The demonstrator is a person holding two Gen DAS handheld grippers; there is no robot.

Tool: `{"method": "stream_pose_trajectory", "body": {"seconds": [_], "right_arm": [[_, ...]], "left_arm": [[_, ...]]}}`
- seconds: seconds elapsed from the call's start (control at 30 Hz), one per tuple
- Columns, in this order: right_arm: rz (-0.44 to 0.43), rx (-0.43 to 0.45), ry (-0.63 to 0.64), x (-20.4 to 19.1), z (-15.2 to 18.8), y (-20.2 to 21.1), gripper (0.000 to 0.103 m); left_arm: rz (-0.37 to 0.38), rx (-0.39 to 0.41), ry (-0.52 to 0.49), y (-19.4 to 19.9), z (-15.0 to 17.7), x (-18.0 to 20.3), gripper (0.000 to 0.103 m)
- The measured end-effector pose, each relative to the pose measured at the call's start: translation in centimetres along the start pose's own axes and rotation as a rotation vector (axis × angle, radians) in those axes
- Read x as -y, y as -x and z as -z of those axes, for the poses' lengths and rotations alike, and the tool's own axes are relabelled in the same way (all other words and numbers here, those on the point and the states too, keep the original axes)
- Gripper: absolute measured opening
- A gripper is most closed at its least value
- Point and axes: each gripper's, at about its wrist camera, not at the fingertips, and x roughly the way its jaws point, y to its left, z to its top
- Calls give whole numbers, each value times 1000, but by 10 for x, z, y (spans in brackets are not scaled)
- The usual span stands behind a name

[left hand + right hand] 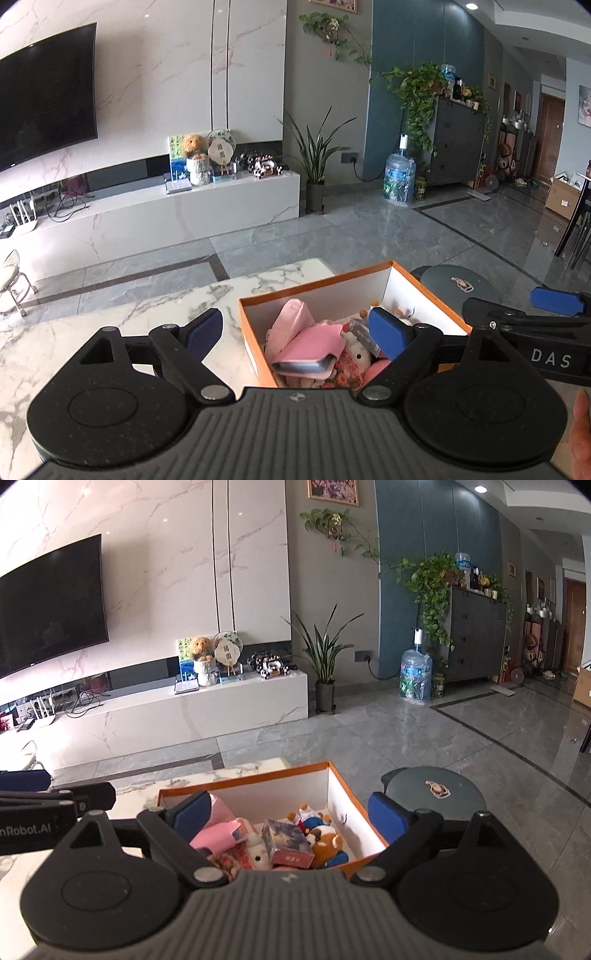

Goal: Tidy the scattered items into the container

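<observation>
Both released and empty above the box: left hand-held gripper (295, 334) and right hand-held gripper (286, 814). Orange box (258, 341) at the far right end of the marble bench (110, 325), holding a pink wallet (306, 350), small carton (288, 843) and plush toys (325, 843).

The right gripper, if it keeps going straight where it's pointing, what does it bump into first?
Probably the toys in the orange box. The right gripper is open and empty, aimed down into the box, where the small printed carton lies nearest its line. Depth is hard to judge.
</observation>
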Motion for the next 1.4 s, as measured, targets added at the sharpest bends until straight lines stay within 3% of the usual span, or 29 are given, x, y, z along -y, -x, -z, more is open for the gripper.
{"method": "stream_pose_trajectory", "body": {"seconds": [0.2,0.57,1.4], "right_arm": [[-26,-94,24,4,15,6,93],[-39,-248,53,-7,58,-20,93],[-37,-272,66,-17,68,-23,92]], "left_arm": [[23,-114,28,-4,20,3,102],[-35,-248,62,-28,69,-7,102],[-67,-239,60,-19,73,-8,98]]}}
